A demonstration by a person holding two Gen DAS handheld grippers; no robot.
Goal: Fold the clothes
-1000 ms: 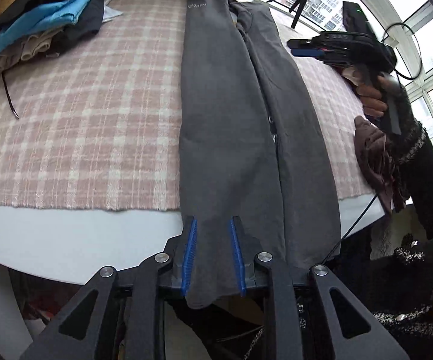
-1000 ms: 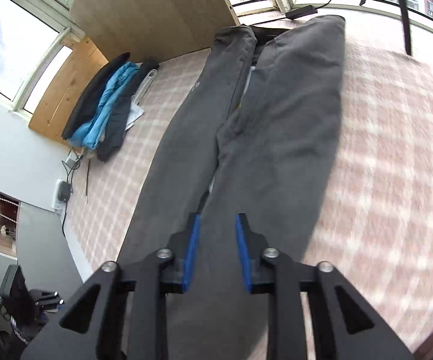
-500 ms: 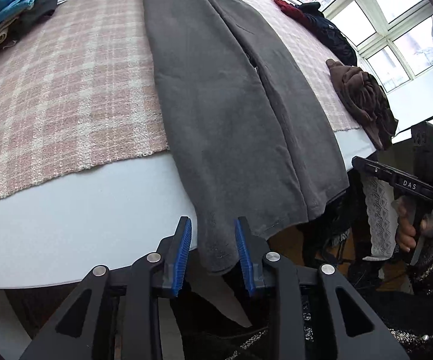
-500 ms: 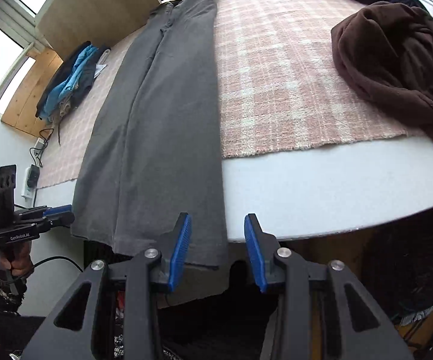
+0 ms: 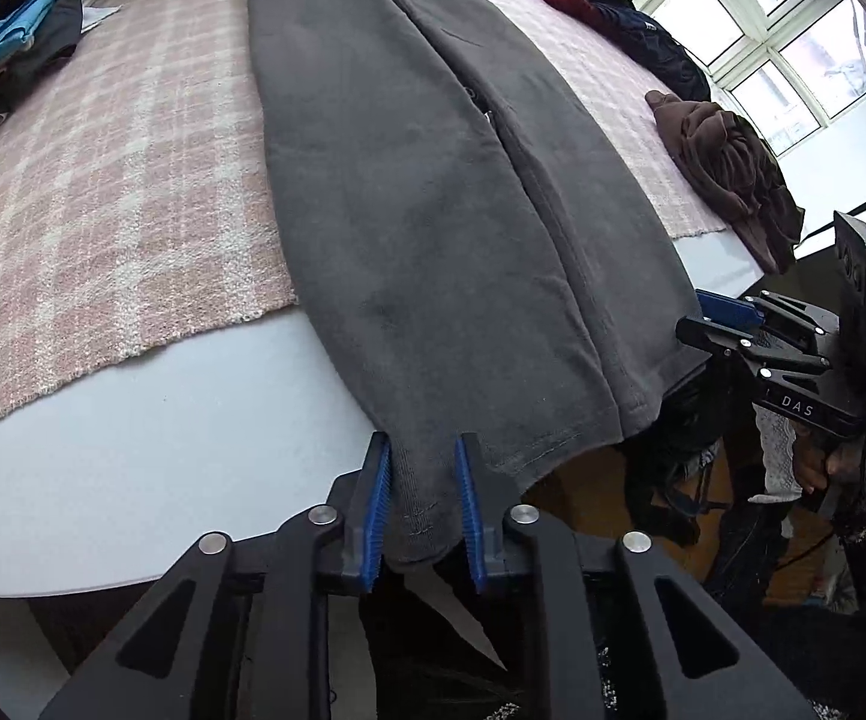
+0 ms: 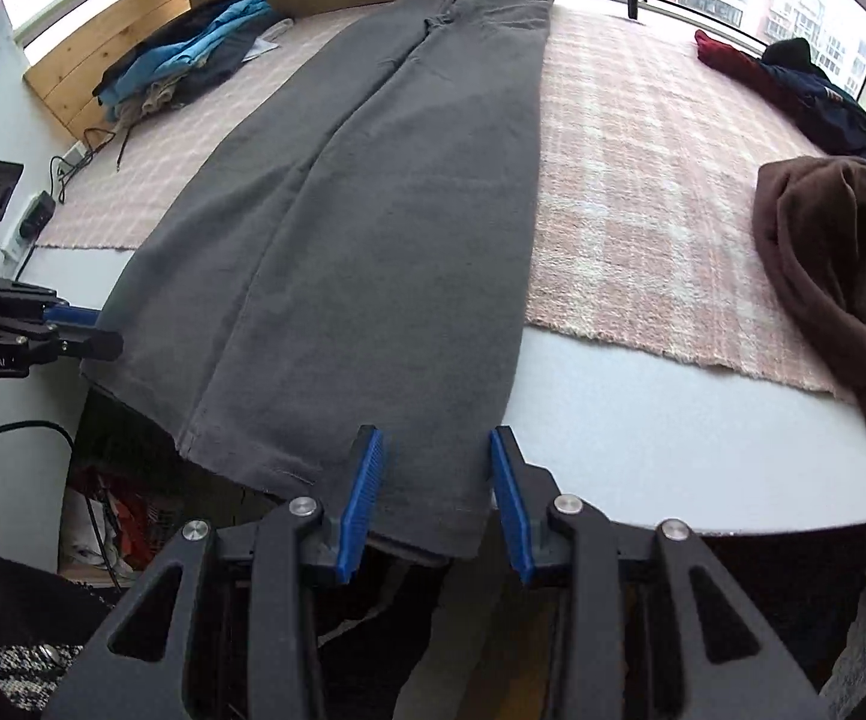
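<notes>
**Trouser hems between the fingers**

Grey trousers (image 5: 433,210) laid lengthwise on the desk (image 5: 163,420), hems hanging over the near edge. Left gripper (image 5: 420,516) straddling one hem, fingers parted, not pinching; right gripper (image 6: 436,495) likewise wide around the other. Probably setting a grasp: closing on both hems, then lifting evenly toward the waistband.

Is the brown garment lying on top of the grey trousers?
No. The brown garment sits bunched at the blanket's right edge, with bare blanket between it and the grey trousers.
</notes>
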